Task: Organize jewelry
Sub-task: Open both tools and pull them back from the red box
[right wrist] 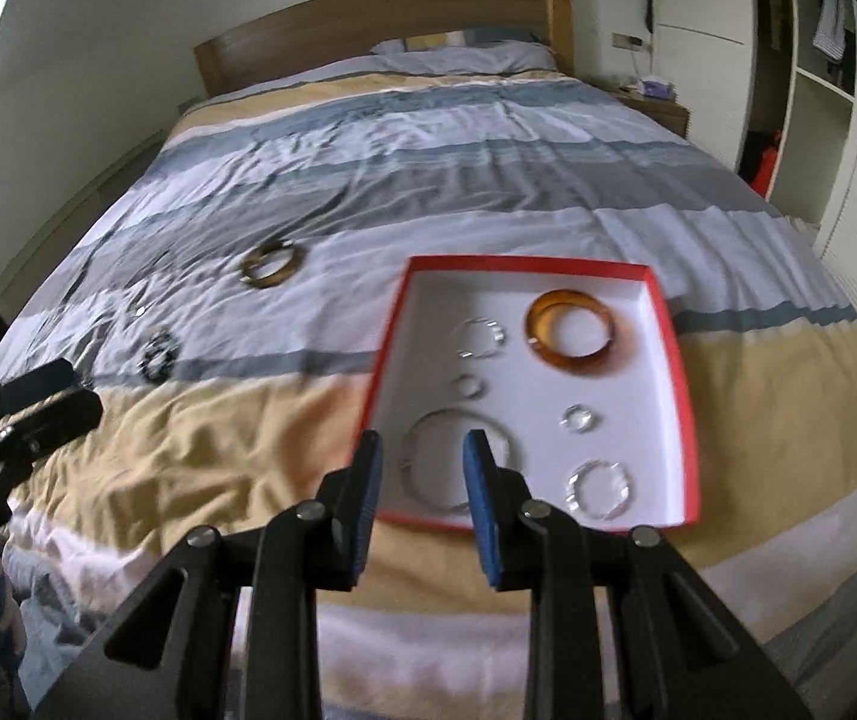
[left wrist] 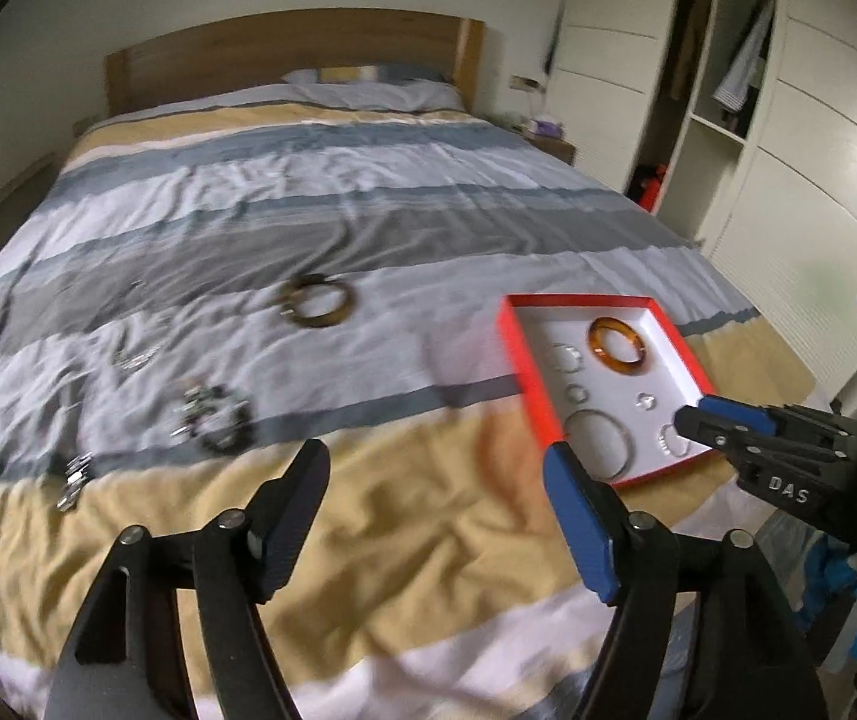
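Red-rimmed tray (right wrist: 676, 354) with white floor, resting flat on the bedspread (right wrist: 200, 468) at the near right of the bed; long axis running near-to-far, far end tilted slightly left in the right wrist view. Inside, far right: amber bangle (right wrist: 572, 330), lying flat. Left of it: thin silver bracelet (right wrist: 481, 337). Mid-tray: two small rings (right wrist: 468, 385), well apart. Near left: large silver hoop (right wrist: 428, 456), flat on the floor. Near right: clear beaded bracelet (right wrist: 599, 489).

Outside the tray, on the grey and white stripes to the left: brown bangle (left wrist: 317, 300), far; dark beaded bracelet (left wrist: 218, 417), nearer; small silver pieces (left wrist: 74, 480) at near left, blurred, type not readable.

Right gripper (right wrist: 422, 450): above the tray's near edge, over the large hoop, fingers parted by a moderate gap, nothing between them. Left gripper (left wrist: 434, 468): above the yellow stripe left of the tray, fingers spread wide, nothing held.

Beyond: wooden headboard (left wrist: 284, 54) at the far end, white wardrobe (left wrist: 818, 138) to the right.
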A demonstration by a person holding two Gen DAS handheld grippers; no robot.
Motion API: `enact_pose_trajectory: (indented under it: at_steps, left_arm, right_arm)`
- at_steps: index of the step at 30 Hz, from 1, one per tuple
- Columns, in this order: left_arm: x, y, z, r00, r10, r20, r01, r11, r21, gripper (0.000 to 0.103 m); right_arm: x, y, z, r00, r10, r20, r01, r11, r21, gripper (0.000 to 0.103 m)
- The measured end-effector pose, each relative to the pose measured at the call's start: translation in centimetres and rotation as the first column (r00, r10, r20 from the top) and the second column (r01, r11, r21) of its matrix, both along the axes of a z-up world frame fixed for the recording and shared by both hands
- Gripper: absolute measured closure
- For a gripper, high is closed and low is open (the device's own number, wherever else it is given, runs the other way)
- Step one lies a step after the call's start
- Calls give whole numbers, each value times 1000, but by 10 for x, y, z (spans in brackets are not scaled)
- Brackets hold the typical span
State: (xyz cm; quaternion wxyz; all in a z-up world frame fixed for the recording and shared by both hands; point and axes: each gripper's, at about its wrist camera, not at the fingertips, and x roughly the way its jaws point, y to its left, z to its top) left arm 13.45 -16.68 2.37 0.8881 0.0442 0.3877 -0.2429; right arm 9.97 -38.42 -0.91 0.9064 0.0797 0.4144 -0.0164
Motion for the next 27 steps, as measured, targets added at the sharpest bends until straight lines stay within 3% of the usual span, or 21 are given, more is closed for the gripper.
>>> enact_pose_trajectory:
  at_steps: [6, 11, 16, 20, 23, 27]
  left_arm:
    - [-24, 48, 10, 996, 83, 23, -83, 996, -11, 29]
    - [-54, 90, 39, 980, 170, 107, -170, 985, -12, 27]
    - [-92, 147, 72, 935, 286, 210, -294, 956, 6, 27]
    - [-114, 185, 89, 894, 376, 245, -382, 924, -23, 26]
    - [-122, 196, 93, 884, 407, 228, -410, 911, -34, 19]
    - [-133, 194, 94, 883, 399, 249, -404, 914, -32, 16]
  right_arm:
    - [-17, 32, 21, 999, 49, 25, -48, 998, -27, 76]
    - [-26, 57, 49, 993, 88, 83, -84, 995, -45, 76]
    - [-34, 79, 74, 976, 110, 188, -117, 993, 27, 76]
    - [-45, 107, 82, 960, 173, 220, -183, 983, 25, 72]
    - [-55, 121, 90, 944, 216, 247, -225, 974, 9, 71]
    - [-70, 122, 102, 934, 218, 284, -228, 974, 4, 69]
